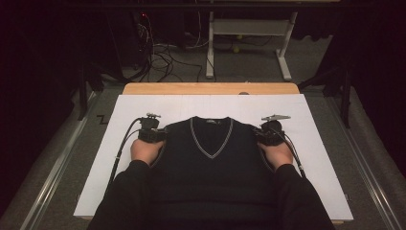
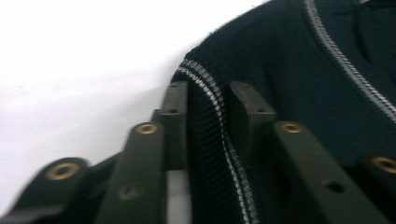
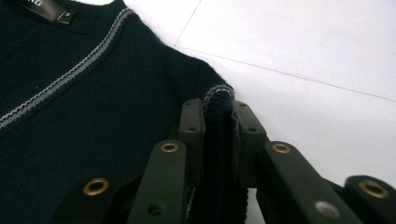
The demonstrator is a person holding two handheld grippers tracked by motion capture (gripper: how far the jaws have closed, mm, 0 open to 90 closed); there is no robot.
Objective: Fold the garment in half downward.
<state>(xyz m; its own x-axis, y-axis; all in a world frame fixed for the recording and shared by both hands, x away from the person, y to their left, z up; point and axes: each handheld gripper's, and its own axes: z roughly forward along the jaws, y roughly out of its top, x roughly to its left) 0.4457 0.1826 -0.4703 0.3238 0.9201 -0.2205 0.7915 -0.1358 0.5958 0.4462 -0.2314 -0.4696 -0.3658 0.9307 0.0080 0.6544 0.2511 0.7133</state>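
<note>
Since both my tools are set on the vest (image 1: 210, 167), I report on it from left to right. It lies flat, front up, on the white sheet (image 1: 110, 158) that covers the counter (image 1: 210, 88), neckline away from me and hem toward me.

Left tool (image 1: 155, 135): its jaws stand either side of the ribbed, grey-striped armhole band (image 2: 205, 121) at the vest's left shoulder. In the left gripper view the pads (image 2: 176, 116) press on that band, so I read this as a pinch on the vest, not an empty close.

Centre: the body is a dark knit with a grey-trimmed V-neck (image 1: 211, 143). I judge it soft, limp and light, with stretch. It should sag between two holds and drag on the sheet if pulled low. It is not fragile, though the knit could snag or pull out of shape.

Right tool (image 1: 266, 135): pinching the matching armhole band (image 3: 218, 100) at the right shoulder, pads (image 3: 194, 123) closed on the doubled rib.

Finding: the ribbed bands are the firmest places to hold; the plain knit would bunch and slip.
</note>
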